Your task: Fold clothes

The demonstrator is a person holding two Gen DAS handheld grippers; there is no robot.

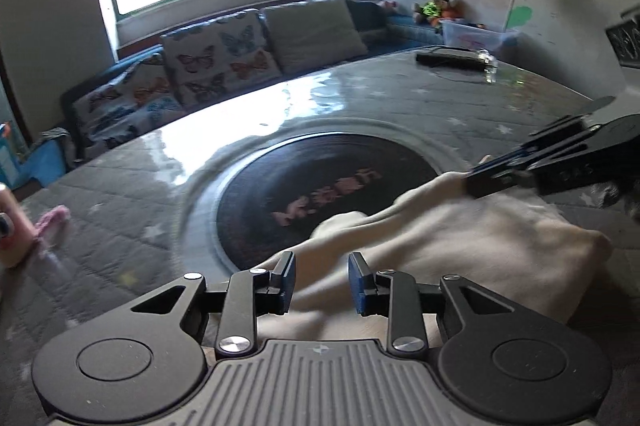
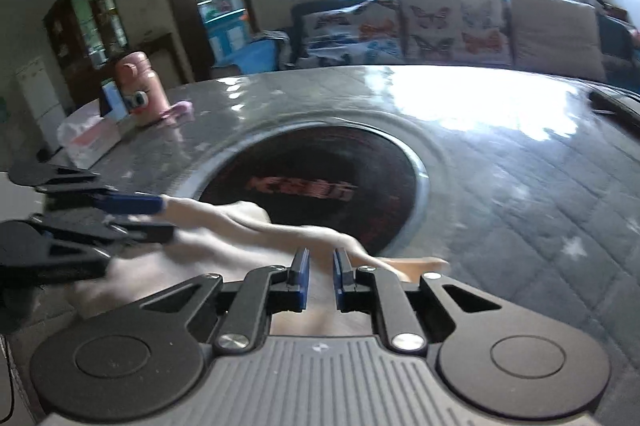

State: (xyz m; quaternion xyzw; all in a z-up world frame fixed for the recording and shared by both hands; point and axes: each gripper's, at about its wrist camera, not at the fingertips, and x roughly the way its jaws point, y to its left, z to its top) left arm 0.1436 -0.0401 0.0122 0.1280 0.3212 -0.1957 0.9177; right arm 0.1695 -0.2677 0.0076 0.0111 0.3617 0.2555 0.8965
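Left gripper (image 1: 322,284) is hanging with its jaws apart over the cream-coloured soft cloth garment (image 1: 460,226), pads not pinching it. Right gripper (image 2: 320,278) is sitting nearly closed, clamping a raised fold of that garment, which is lying by the near edge of the grey quilted round table (image 2: 520,185), overlapping its dark round centre plate (image 2: 312,177).

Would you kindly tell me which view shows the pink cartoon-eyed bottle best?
The right wrist view: the pink cartoon-eyed bottle stands whole and upright on the grey quilted table. The left wrist view shows only a cropped, blurred sliver.
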